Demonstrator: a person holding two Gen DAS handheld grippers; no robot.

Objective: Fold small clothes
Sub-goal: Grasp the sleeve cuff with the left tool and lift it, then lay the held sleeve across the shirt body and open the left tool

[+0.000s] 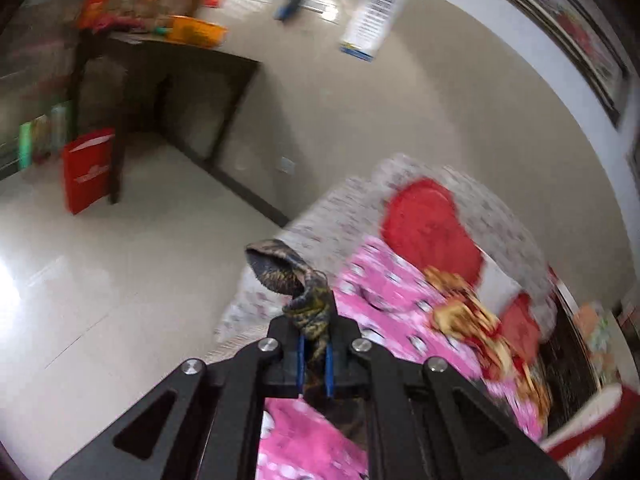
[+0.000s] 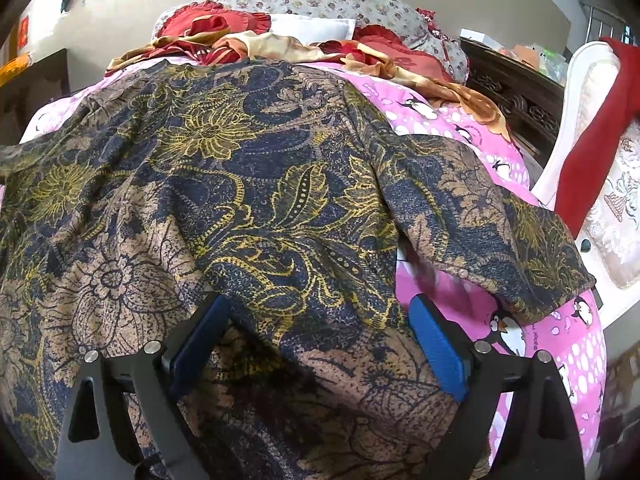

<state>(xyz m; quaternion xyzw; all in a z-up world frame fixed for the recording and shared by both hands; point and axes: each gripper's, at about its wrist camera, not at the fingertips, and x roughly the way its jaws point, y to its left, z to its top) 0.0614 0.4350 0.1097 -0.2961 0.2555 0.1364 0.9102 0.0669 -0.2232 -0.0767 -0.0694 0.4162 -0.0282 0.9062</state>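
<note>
A dark blue, brown and yellow floral garment (image 2: 248, 184) lies spread over the pink penguin-print bedcover (image 2: 560, 340). My right gripper (image 2: 316, 320) stands open just above it, blue pads on either side of the cloth near its lower part, not pressing. One sleeve (image 2: 500, 232) reaches out to the right. In the left wrist view my left gripper (image 1: 314, 352) is shut on a bunched corner of the same garment (image 1: 288, 276), lifted above the bedcover (image 1: 384, 292); the cloth sticks up past the fingertips.
Red cushions (image 2: 192, 26), a floral pillow (image 2: 320, 0) and a crumpled gold-and-red cloth (image 2: 248, 46) lie at the bed's head. A white chair with red fabric (image 2: 592, 152) stands to the right. Left of the bed are tiled floor (image 1: 120, 272), a dark table (image 1: 160, 80) and a red bag (image 1: 86, 168).
</note>
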